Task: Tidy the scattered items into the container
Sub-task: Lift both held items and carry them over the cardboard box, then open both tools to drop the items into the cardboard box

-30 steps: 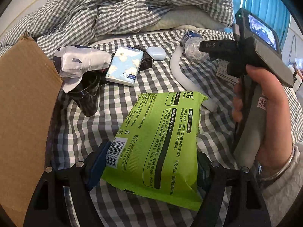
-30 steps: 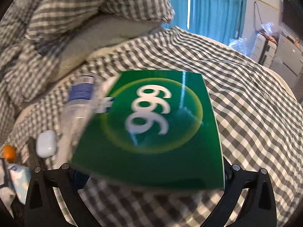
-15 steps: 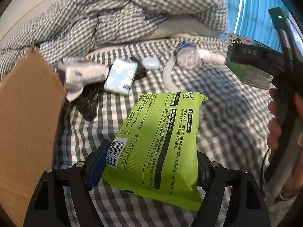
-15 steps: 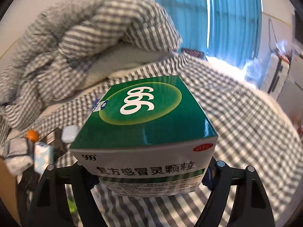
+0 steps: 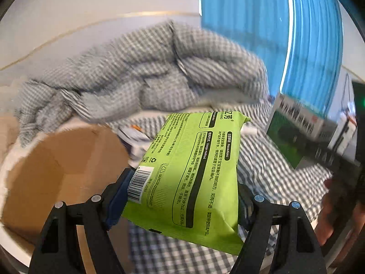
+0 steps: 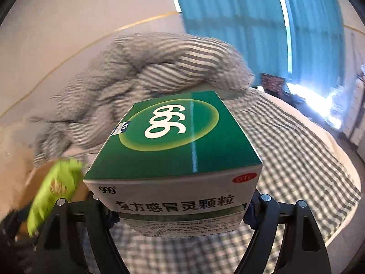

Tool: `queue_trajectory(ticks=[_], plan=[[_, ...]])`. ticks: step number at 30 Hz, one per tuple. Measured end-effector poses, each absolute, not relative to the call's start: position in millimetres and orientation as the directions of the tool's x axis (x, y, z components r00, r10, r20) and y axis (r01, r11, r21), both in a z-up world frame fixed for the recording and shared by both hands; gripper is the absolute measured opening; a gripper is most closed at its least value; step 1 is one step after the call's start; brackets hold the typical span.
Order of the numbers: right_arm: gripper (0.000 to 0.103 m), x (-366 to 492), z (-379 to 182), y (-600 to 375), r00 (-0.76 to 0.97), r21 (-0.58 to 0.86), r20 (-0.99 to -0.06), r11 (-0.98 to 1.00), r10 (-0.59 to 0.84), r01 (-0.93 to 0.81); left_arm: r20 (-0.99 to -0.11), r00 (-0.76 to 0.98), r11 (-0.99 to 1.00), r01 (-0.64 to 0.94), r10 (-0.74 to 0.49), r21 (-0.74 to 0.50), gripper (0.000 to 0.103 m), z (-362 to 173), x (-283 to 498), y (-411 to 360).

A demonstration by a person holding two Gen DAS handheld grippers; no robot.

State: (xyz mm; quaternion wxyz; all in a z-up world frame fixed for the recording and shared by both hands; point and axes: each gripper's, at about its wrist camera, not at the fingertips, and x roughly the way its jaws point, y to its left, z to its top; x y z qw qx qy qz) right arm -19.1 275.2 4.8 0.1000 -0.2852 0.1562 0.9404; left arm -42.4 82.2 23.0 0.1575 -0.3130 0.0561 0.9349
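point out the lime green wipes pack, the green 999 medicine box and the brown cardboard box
lime green wipes pack [image 5: 191, 171], left wrist view, printed back
green 999 medicine box [image 6: 175, 137], right wrist view, top face
brown cardboard box [image 5: 57, 166], left wrist view, inner wall

L gripper [image 5: 180, 205] clamped on the green wipes pack [image 5: 194, 173], held up in the air just right of the cardboard box [image 5: 61, 166]. R gripper [image 6: 182, 214] clamped on the green medicine box [image 6: 175, 150], raised, further right of the cardboard box w/ the person's hand [image 5: 330, 207] on its grip.
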Motion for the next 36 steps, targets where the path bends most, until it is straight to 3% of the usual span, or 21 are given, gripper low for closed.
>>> queue_trajectory(ticks=[6, 15, 19, 24, 27, 30, 36], plan=[[0.08, -25.2, 28.2, 190.0, -0.837, 0.198, -0.545, -0.977, -0.048, -0.073, -0.602, -0.789, -0.981, -0.186, 0.122, 0.046, 0.079, 42.7, -29.8, 6.3], [0.08, -49.9, 18.3, 48.0, -0.79, 0.053, -0.584, -0.98, -0.186, 0.192, -0.673, -0.72, -0.985, 0.113, -0.17, 0.128, 0.079, -1.6, -44.9, -118.4], [0.08, -63.7, 10.2, 6.9, -0.786, 0.006, -0.584, -0.97, -0.201, 0.244, -0.696, -0.699, -0.987, 0.131, -0.161, 0.096, 0.079, -15.1, -51.5, -154.8], [0.085, -82.0, 0.1, -18.4, -0.758, 0.045, -0.597, -0.954, -0.265, 0.298, -0.72, -0.676, -0.987, 0.142, -0.156, 0.08, 0.083, -25.5, -63.0, -171.5], [0.096, -89.7, -2.1, -19.7, -0.768, 0.04, -0.593, -0.961, -0.244, 0.274, -0.675, -0.717, -0.985, 0.142, -0.173, 0.101, 0.086, -17.7, -59.5, -168.1], [0.096, -85.7, -3.5, -19.2, -0.767, 0.036, -0.589, -0.957, -0.254, 0.289, -0.634, -0.753, -0.985, 0.135, -0.175, 0.112, 0.093, -5.1, -54.2, -164.8], [0.097, -69.2, 16.0, 1.7, -0.791, 0.068, -0.544, -0.954, -0.28, 0.291, -0.618, -0.771, -0.988, 0.109, -0.154, 0.111, 0.095, 4.9, -49.3, -145.7]])
